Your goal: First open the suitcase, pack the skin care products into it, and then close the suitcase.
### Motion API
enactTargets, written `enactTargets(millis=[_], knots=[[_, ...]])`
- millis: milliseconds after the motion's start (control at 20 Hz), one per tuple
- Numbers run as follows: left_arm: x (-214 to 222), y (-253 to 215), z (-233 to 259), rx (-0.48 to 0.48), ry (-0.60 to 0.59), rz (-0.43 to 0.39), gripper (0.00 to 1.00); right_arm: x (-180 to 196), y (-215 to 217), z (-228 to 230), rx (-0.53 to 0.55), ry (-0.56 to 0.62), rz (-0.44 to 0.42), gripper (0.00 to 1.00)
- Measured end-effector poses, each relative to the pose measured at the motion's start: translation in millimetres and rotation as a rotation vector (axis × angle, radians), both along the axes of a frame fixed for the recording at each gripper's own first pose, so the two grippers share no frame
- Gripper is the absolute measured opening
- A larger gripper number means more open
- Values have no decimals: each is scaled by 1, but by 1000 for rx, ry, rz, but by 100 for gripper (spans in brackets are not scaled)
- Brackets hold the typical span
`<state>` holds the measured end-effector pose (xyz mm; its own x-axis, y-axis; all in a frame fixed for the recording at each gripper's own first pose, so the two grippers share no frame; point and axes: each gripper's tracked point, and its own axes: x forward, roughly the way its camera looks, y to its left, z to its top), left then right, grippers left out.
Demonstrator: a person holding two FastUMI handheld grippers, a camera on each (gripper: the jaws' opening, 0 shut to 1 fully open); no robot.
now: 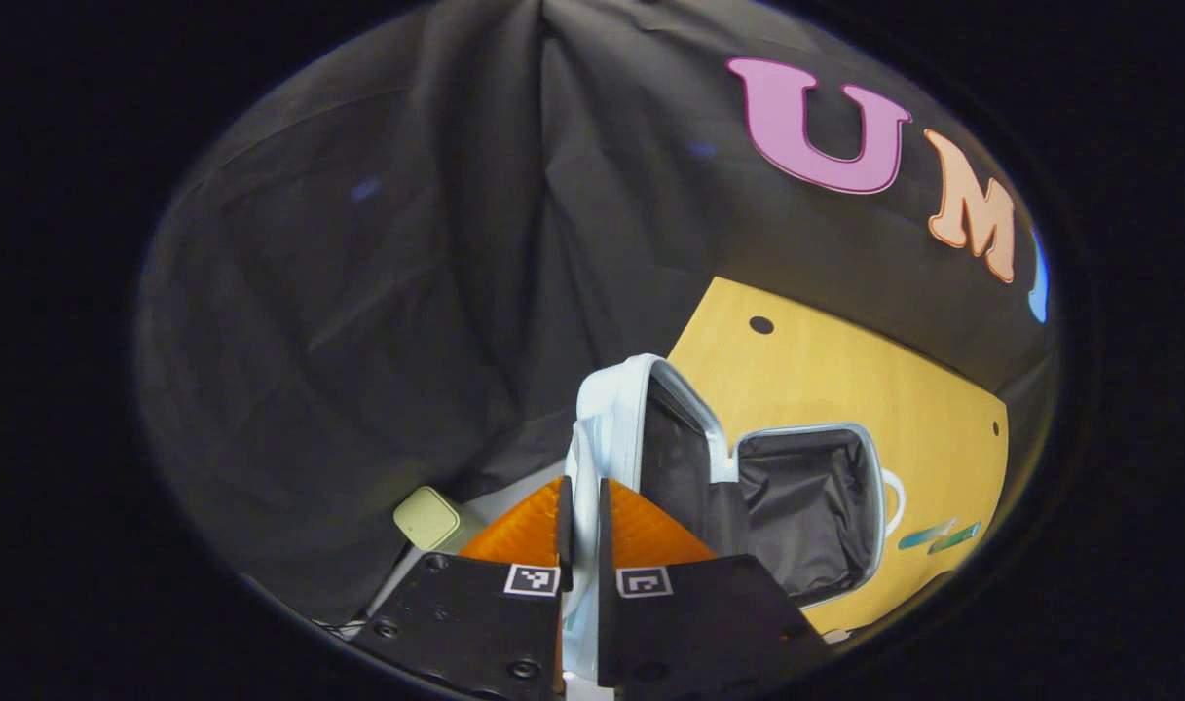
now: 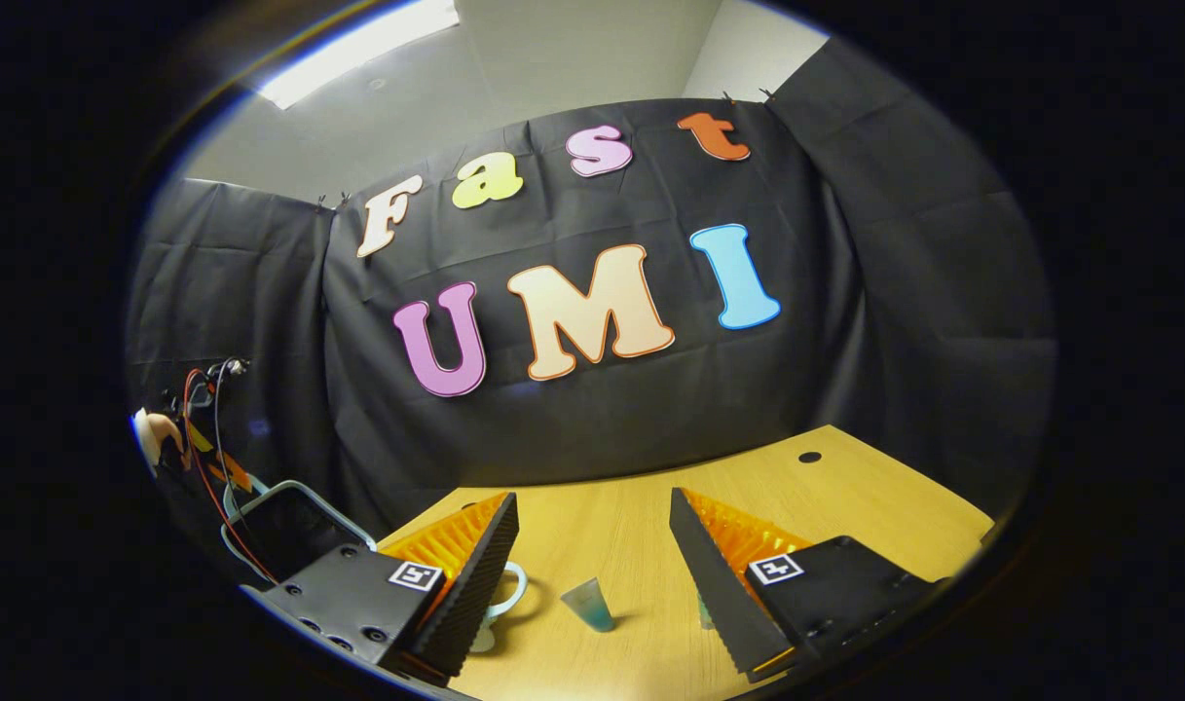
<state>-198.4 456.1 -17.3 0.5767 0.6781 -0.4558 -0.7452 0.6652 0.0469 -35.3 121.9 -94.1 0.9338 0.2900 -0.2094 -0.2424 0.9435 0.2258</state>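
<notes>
Our left gripper pinches the pale suitcase lid edge, fingers closed on it. Beyond, the suitcase lies open on the wooden table, dark lining showing. Right gripper hangs open above a small teal bottle; another bottle hides behind its finger.

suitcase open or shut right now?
Open. In the left gripper view the suitcase has its lid raised, dark lining exposed, and the left gripper has its jaws closed on the lid's rim.
</notes>
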Motion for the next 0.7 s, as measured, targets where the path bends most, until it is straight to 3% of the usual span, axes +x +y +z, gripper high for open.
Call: enactTargets(millis=[500, 550, 650, 700], knots=[[-17, 31, -138, -264, -38, 78, 7, -11, 16, 17, -61, -54, -11, 98], [-19, 35, -147, -273, -31, 76, 3, -12, 16, 20, -73, -66, -13, 98], [0, 13, -155, -340, -111, 1, 8, -13, 14, 20, -97, -69, -19, 98], [13, 10, -152, -348, -123, -22, 0, -15, 14, 19, -104, -62, -18, 98]])
